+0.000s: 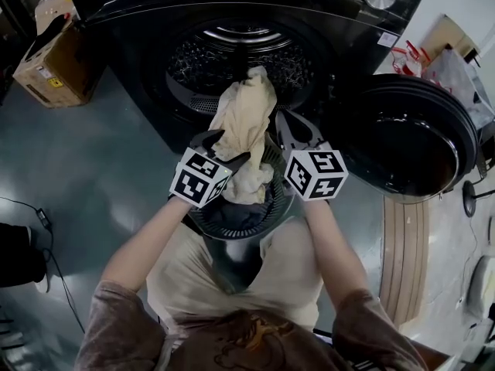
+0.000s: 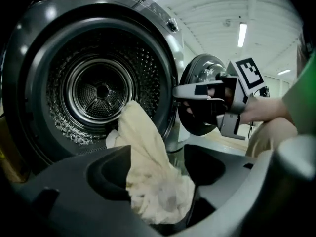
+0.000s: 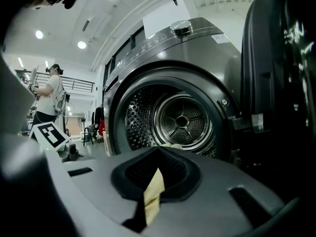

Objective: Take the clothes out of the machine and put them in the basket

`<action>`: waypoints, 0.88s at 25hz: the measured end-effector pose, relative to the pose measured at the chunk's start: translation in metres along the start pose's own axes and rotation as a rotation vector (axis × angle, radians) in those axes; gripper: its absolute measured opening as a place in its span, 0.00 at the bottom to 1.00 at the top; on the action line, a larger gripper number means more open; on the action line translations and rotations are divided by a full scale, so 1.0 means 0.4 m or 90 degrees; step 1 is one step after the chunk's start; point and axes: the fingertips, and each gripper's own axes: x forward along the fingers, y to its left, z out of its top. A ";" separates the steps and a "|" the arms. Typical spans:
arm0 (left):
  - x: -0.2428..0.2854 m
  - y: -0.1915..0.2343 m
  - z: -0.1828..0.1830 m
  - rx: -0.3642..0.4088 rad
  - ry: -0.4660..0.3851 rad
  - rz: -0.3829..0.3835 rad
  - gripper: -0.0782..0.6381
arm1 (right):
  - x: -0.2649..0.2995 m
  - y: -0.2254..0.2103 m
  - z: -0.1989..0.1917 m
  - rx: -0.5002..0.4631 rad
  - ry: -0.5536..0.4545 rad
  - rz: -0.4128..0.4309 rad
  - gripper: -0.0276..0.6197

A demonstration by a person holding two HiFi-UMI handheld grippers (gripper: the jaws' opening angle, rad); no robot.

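Note:
A cream garment [image 1: 244,122] hangs from the mouth of the dark machine's drum [image 1: 240,60] down into the round dark basket [image 1: 272,207] below it. My left gripper [image 1: 224,147] is at the garment's left side. In the left gripper view its jaws stand apart and the cloth [image 2: 148,167] lies loose between them, so the left gripper [image 2: 158,157] is open. My right gripper [image 1: 281,124] is at the cloth's right edge. In the right gripper view, the right gripper [image 3: 155,162] has its jaws together with a strip of cream cloth [image 3: 154,194] pinched in the slit.
The machine's round door [image 1: 410,145] stands swung open at the right. A cardboard box [image 1: 50,60] sits on the floor at the left and a wooden board [image 1: 406,246] at the right. A cable [image 1: 39,215] runs across the grey floor. Another person [image 3: 49,95] stands far off.

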 end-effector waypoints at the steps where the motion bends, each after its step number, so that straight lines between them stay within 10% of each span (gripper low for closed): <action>1: 0.011 0.016 0.015 0.003 -0.009 0.006 0.59 | -0.002 -0.001 0.001 0.000 -0.001 -0.002 0.04; 22: 0.349 0.264 0.023 -0.046 0.079 0.061 0.72 | -0.035 0.009 0.002 -0.028 0.013 0.007 0.04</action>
